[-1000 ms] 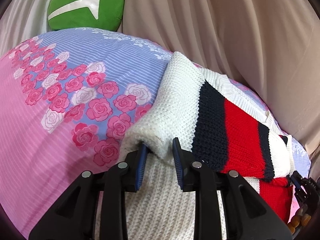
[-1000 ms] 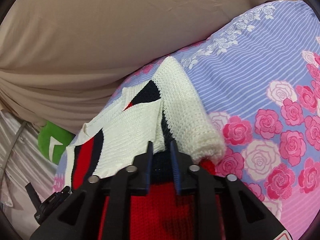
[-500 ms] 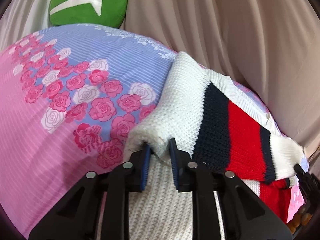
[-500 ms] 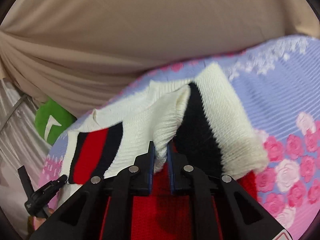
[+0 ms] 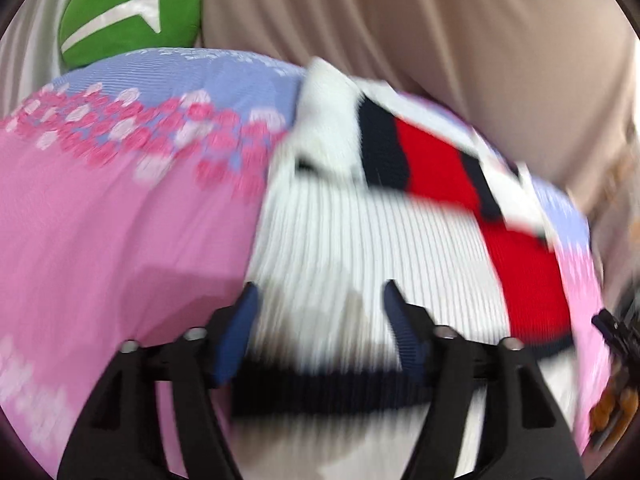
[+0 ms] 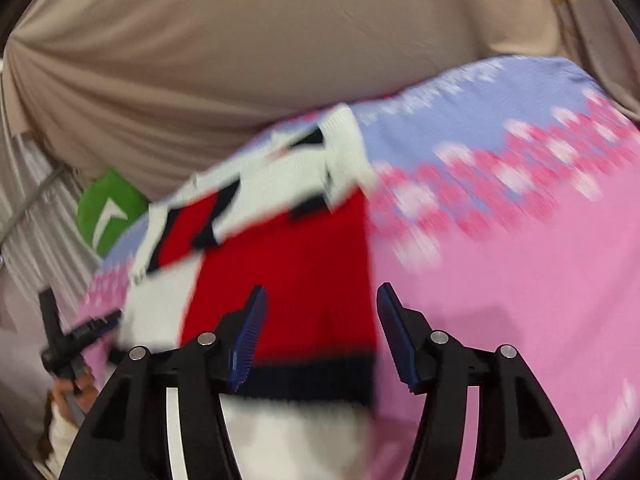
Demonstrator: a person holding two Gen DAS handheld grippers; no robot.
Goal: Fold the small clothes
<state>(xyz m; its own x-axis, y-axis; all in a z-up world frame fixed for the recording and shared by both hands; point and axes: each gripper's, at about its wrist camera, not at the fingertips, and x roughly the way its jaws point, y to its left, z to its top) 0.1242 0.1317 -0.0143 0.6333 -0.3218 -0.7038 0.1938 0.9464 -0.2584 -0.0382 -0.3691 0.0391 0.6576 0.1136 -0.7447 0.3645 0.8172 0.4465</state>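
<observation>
A small knit sweater (image 5: pixel 352 240), white with navy and red bands, lies on the flowered pink and lilac bedsheet (image 5: pixel 100 220). Its sleeves are folded in across the upper body. My left gripper (image 5: pixel 320 300) hangs over the white ribbed body with its jaws opening and no cloth pinched between them. In the right wrist view the same sweater (image 6: pixel 288 256) shows its red panel, and my right gripper (image 6: pixel 320 304) hovers above it, jaws opening, with nothing held. Both views are motion-blurred.
A green cushion (image 5: pixel 132 12) sits at the far edge of the bed against beige draped fabric (image 5: pixel 440 20). The other gripper (image 6: pixel 68 336) and a hand (image 6: pixel 80 388) show at the left edge of the right wrist view.
Both grippers let go of the sleeve folds they pinched, spread their jaws and drew back toward the sweater's hem. The sleeves now lie folded on the body.
</observation>
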